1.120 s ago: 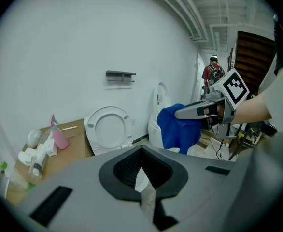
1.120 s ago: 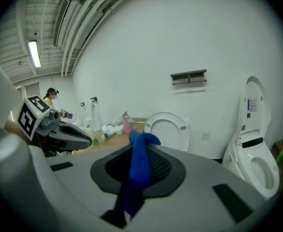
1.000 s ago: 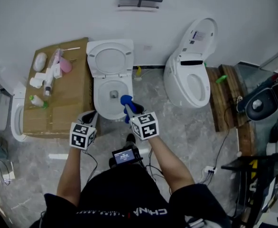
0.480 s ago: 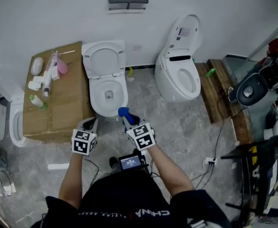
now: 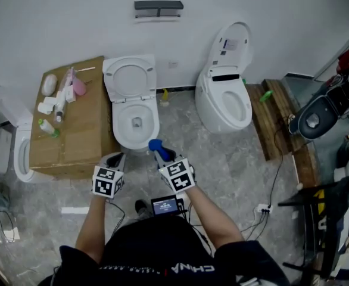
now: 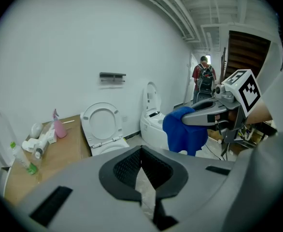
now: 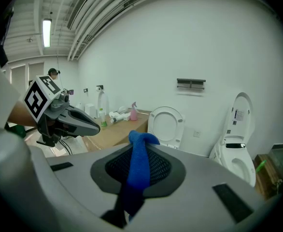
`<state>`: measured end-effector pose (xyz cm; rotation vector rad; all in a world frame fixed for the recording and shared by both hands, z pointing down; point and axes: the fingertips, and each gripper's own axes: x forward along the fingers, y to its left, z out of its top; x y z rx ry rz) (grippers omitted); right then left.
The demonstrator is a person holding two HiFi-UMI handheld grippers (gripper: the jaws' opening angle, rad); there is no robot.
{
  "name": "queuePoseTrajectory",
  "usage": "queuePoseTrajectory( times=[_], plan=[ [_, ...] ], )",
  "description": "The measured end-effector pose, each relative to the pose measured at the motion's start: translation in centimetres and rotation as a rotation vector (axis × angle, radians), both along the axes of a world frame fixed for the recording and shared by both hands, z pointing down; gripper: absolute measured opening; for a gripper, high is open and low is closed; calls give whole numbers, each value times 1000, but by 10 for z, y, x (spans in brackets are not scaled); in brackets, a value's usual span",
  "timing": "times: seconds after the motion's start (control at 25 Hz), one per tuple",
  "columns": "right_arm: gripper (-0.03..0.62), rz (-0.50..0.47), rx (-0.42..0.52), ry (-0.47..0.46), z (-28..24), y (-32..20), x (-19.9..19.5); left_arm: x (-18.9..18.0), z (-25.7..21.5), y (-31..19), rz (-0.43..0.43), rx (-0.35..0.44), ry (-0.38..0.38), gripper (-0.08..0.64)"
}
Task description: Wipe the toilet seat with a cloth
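Hidden: both hands lie under the marker cubes; the cloth's lower end disappears between the jaws.
Left gripper (image 5: pixel 116 158): jaws pressed together, holding nothing, tilted downward.
Right gripper (image 5: pixel 161 152): pinching the blue cloth (image 5: pixel 155 145), which hangs before the toilet (image 5: pixel 122 124).
Arms: both forearms stretched forward.

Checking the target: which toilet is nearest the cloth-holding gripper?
The middle toilet, beside the cardboard box, ahead of the right gripper; the right toilet and left toilet stand aside.
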<state>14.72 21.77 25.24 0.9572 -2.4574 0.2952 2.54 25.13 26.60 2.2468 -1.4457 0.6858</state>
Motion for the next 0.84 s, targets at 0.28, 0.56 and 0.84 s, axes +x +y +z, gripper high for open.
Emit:
queuePoseTrajectory(
  times=[0.28, 0.56, 0.84],
  plan=[
    [52, -47, 16, 14, -5, -4, 4, 18, -11, -5, -12, 7, 34, 11],
    [52, -68, 26, 29, -7, -6, 7, 27, -10, -4, -6, 3, 30, 11],
    [52, -92, 20, 36, -6, -4, 9, 36, -9, -5, 2, -7, 30, 11]
  ],
)
